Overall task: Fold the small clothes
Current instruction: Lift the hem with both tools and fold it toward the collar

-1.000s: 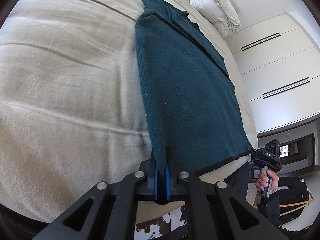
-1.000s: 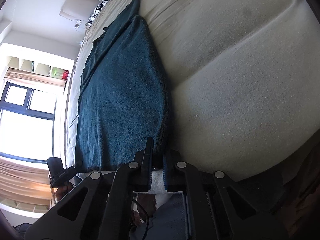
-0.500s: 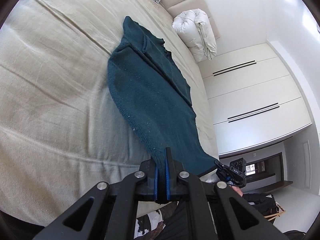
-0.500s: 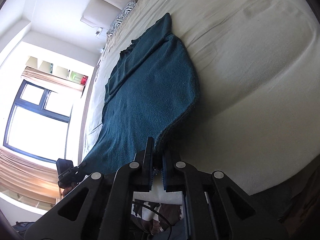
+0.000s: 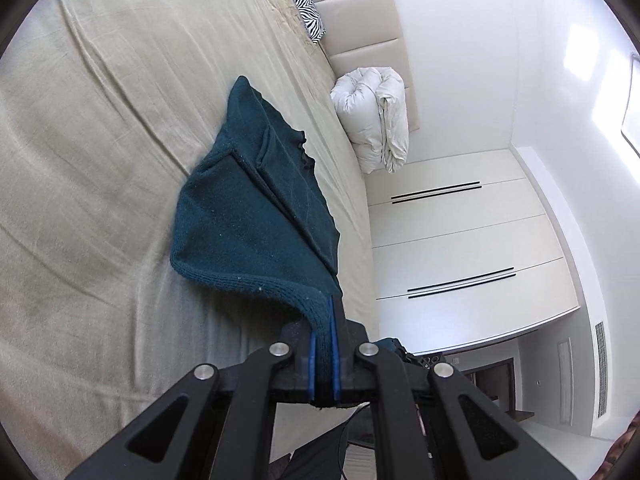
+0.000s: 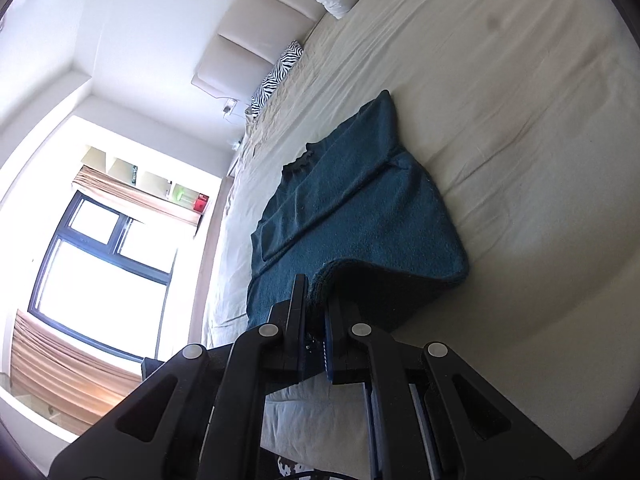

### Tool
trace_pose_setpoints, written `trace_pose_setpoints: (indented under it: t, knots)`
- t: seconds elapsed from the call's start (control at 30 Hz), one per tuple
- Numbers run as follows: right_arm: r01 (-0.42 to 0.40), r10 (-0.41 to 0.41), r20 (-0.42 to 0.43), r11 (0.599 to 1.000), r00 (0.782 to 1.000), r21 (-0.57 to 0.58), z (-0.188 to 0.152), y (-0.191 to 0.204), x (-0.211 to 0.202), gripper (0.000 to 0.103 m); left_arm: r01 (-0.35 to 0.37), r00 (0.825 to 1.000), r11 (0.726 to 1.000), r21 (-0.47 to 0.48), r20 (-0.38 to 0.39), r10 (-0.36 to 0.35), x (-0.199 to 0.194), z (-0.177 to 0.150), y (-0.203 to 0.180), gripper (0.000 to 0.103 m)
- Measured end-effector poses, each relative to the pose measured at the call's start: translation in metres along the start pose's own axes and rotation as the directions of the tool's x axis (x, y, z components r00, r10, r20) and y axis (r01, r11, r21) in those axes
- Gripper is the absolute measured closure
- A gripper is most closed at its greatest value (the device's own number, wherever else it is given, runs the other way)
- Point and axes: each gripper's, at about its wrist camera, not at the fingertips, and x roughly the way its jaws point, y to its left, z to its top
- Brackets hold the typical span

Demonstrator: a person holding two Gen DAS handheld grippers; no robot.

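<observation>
We see left gripper (image 5: 325, 330) clamped on teal sweater (image 5: 256, 220) hem; right gripper (image 6: 316, 312) likewise clamped on hem, lifted above bed (image 5: 100, 120).

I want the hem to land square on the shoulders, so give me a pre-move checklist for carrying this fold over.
1. Left claw shut on the sweater hem corner: ok.
2. Right claw shut on the other hem corner: ok, fabric sits between its pads.
3. Hem end lifted off the bed, body curling over: ok.
4. Sleeves folded in on top of the body: ok.
5. Collar end lying flat on the bed as the landing spot: ok.
6. Both corners at equal height: cannot tell, neither view shows both claws clearly.
</observation>
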Motion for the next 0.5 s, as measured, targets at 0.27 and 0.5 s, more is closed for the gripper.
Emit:
trace_pose_setpoints:
  t: [0.27,0.5]
  knots:
    - [0.018,-0.02,0.068,1.0,0.998,0.025,0.054,0.0,0.032,0.097,0.036,0.998,0.999,-0.029,0.044,-0.035,0.032,0.059,-0.005,0.097]
    - [0.059,-0.06,0.1,0.998,0.993,0.01,0.102,-0.001,0.072,0.097,0.038,0.998,0.997,-0.063,0.06,-0.034,0.071,0.114,-0.002,0.097]
